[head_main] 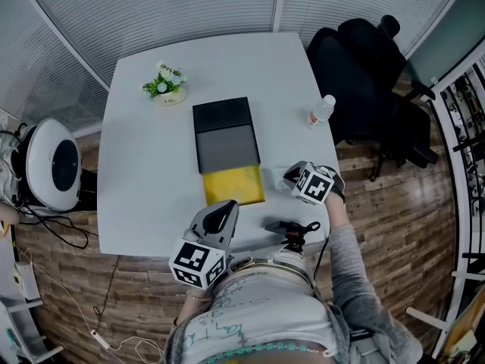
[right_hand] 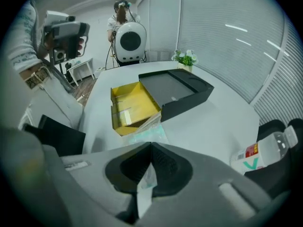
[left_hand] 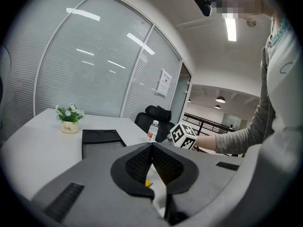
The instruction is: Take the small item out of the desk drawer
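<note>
While shut on one packet (right_hand: 147,130) — right tongs (right_hand: 150,146); one yellow drawer (head_main: 233,185)

The left gripper (head_main: 226,208) is held nearly level and the right gripper (head_main: 289,175) tilted steeply down, both with fingers closed together.

You have a plant (head_main: 165,84) at the table's (head_main: 136,165) far side, a bottle (head_main: 321,111) by its right edge, a chair (head_main: 356,67) beyond.
</note>
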Action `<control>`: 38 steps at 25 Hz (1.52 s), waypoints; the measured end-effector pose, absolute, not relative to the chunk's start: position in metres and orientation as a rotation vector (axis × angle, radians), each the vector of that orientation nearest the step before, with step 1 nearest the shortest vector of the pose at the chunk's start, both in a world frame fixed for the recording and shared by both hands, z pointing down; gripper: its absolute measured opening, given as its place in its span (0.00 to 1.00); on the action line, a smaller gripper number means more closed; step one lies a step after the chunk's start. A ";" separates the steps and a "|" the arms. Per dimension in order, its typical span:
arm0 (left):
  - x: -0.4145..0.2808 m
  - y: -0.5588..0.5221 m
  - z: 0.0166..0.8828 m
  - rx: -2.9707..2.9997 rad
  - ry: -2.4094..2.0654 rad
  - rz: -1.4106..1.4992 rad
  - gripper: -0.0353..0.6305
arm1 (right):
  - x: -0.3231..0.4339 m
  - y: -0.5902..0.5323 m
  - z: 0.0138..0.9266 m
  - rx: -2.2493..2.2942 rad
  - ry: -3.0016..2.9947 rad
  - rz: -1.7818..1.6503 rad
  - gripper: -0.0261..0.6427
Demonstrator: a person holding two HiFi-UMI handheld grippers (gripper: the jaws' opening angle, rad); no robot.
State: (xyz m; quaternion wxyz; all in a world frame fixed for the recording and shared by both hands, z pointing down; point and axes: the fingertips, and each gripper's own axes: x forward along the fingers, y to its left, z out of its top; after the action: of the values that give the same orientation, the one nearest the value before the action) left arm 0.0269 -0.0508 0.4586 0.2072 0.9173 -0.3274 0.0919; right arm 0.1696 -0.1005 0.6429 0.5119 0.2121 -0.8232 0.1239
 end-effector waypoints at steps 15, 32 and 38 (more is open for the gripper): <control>0.027 -0.053 0.463 2.543 -0.909 0.268 0.05 | 0.177 -0.098 0.718 0.497 -1.881 0.371 0.04; 0.025 -0.055 0.467 2.541 -0.894 0.268 0.05 | 0.177 -0.104 0.723 0.531 -1.911 0.409 0.04; 0.025 -0.054 0.466 2.547 -0.890 0.266 0.05 | 0.184 -0.104 0.727 0.550 -1.896 0.427 0.04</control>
State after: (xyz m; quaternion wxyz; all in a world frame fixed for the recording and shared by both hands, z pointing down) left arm 0.0251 -0.0540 0.4665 0.2137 0.9177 -0.3208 0.0960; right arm 0.1840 -0.1037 0.7266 0.5320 0.2306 -0.7948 0.1791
